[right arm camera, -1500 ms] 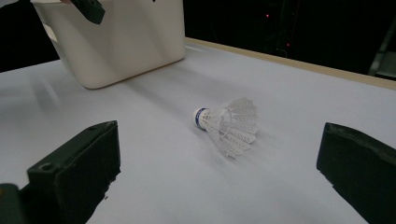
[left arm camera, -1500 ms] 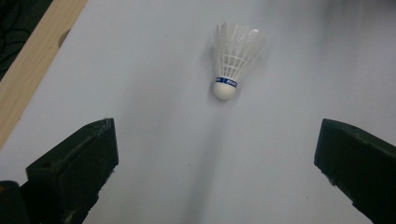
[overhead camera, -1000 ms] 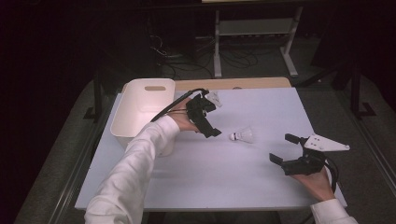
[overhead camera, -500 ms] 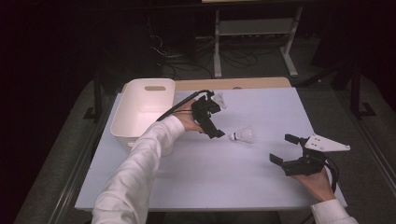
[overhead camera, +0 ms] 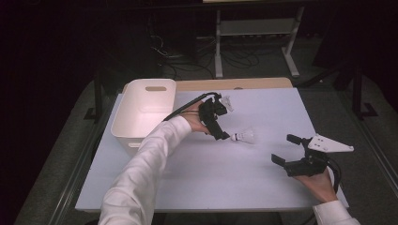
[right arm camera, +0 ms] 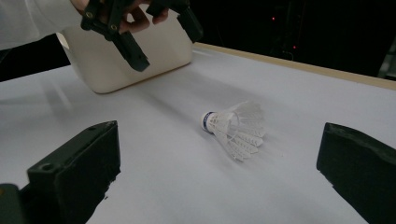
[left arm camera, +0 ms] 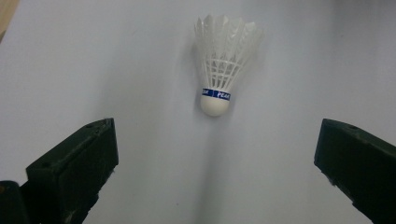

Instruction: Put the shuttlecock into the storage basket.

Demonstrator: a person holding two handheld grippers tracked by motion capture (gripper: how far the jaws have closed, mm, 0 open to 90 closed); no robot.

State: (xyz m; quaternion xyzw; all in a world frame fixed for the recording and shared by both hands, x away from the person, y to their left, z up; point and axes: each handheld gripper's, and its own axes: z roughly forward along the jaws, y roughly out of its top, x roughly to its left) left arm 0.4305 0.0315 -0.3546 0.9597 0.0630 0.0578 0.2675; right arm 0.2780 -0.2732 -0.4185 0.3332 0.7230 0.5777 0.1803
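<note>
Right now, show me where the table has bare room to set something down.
Free: the near strip of the table between the sleeve and the right hand-held gripper; also the far right corner. Crowded: around the shuttlecock, left hand-held gripper and bin.

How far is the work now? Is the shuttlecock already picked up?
Not yet. The shuttlecock lies on its side on the white table, untouched. In hand: the left gripper is above it, jaws wide open with the cork between them in its own view. The right gripper waits open, apart. Left: closing, lifting, probably putting it in the white bin.
</note>
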